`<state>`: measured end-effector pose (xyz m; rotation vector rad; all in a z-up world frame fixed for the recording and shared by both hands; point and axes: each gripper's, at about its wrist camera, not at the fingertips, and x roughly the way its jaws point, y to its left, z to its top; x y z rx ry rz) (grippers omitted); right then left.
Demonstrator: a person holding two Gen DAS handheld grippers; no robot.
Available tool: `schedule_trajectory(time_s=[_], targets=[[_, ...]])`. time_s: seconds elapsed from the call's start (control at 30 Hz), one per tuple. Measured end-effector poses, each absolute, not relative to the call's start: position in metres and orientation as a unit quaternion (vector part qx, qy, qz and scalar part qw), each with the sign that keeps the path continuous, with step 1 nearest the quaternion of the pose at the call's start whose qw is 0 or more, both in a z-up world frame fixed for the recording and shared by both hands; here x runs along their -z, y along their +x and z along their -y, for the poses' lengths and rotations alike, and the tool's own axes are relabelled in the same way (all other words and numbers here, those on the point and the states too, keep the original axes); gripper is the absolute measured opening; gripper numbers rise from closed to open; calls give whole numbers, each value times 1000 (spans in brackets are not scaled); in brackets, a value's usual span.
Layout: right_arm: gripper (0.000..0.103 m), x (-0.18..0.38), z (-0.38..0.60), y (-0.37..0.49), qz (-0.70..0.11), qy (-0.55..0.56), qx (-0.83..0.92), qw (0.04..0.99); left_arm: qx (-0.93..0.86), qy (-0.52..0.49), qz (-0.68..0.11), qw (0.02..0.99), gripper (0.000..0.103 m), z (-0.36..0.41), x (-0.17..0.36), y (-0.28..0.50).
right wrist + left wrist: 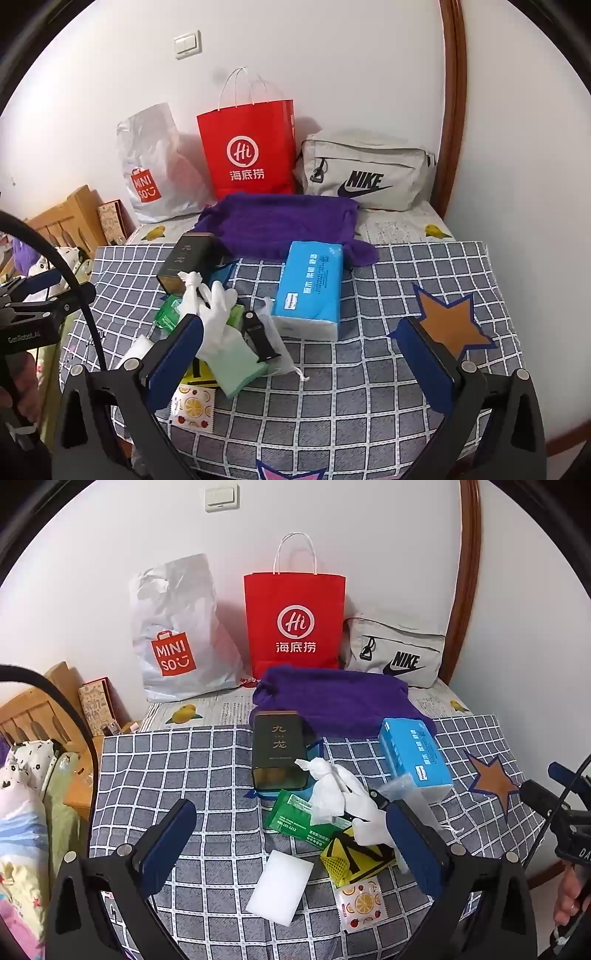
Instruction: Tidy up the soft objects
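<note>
Three bags in row against wall, top of frame: plastic bag (173, 635) left, paper bag (295, 620) centre, pouch (395, 650) right. Towel (332, 698) before paper bag. Tin (279, 753) lower, tissue pack (413, 753) right of it. Glove (340, 790), wipes (299, 812), sponge (279, 886) below tin, all on tabletop (184, 768).

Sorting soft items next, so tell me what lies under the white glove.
The white glove lies over a green wipes packet, a mint-green sponge and a yellow-black packet. Whatever lies directly beneath its palm is covered.
</note>
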<state>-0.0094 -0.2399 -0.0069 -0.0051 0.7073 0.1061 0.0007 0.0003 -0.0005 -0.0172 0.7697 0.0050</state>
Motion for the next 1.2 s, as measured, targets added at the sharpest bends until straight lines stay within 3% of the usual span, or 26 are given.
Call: schedule_trajectory(time_s=[1.2], targets=[[103,5,231,-20,-345,4,-62,937,-10,-7,-382,924,103,-5,0,4]])
